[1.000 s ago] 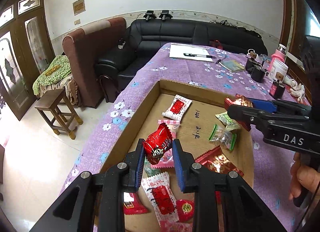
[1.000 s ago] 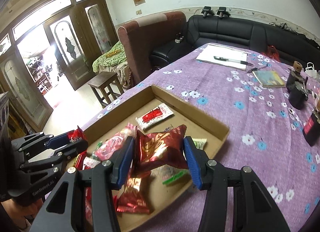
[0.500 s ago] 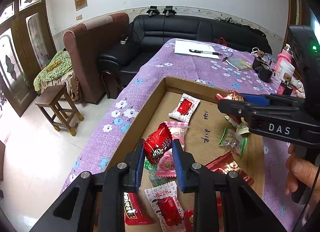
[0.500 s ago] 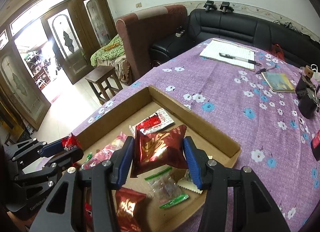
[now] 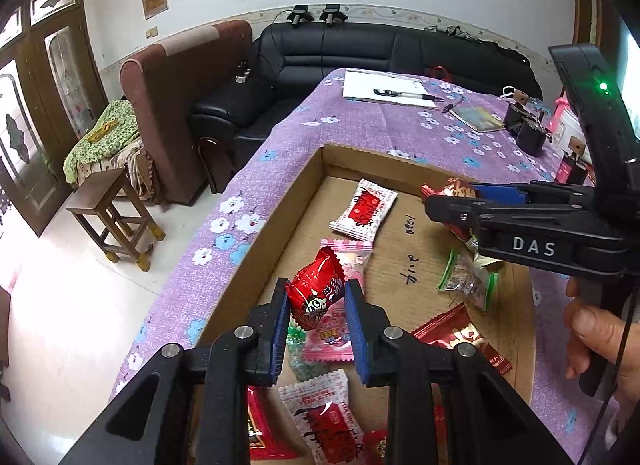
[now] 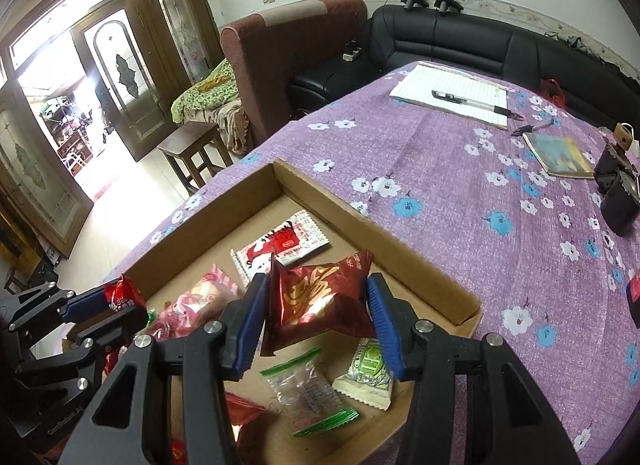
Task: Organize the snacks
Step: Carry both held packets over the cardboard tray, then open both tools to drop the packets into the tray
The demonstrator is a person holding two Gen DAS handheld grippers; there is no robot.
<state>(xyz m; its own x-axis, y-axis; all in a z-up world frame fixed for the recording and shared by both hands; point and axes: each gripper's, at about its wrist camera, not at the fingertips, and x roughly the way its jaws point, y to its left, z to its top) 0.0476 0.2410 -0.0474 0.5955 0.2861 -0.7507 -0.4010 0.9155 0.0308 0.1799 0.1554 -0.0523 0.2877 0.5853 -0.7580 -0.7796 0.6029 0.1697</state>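
Observation:
A shallow cardboard tray point(image 5: 280, 209) point(image 6: 400, 241) lies on the purple flowered tablecloth with several snack packets in it. My left gripper point(image 5: 317, 297) is shut on a bright red snack packet point(image 5: 316, 289) and holds it above the tray; it also shows at the left of the right wrist view point(image 6: 120, 297). My right gripper point(image 6: 316, 305) is shut on a dark red foil packet point(image 6: 316, 301) above the tray; it also shows at the right of the left wrist view point(image 5: 452, 195).
In the tray lie a white-and-red packet point(image 5: 364, 209) point(image 6: 280, 245), a pink packet point(image 5: 332, 333), a clear green-edged bag point(image 6: 308, 393) and a green-and-white packet point(image 6: 368, 373). Beyond it are a notepad with pen point(image 6: 452, 97), a booklet point(image 6: 560, 153) and dark objects point(image 6: 616, 185).
Both grippers have moved forward over the tray toward its far end, each still holding its packet. The tray's far wall and the white-and-red packet look closer.

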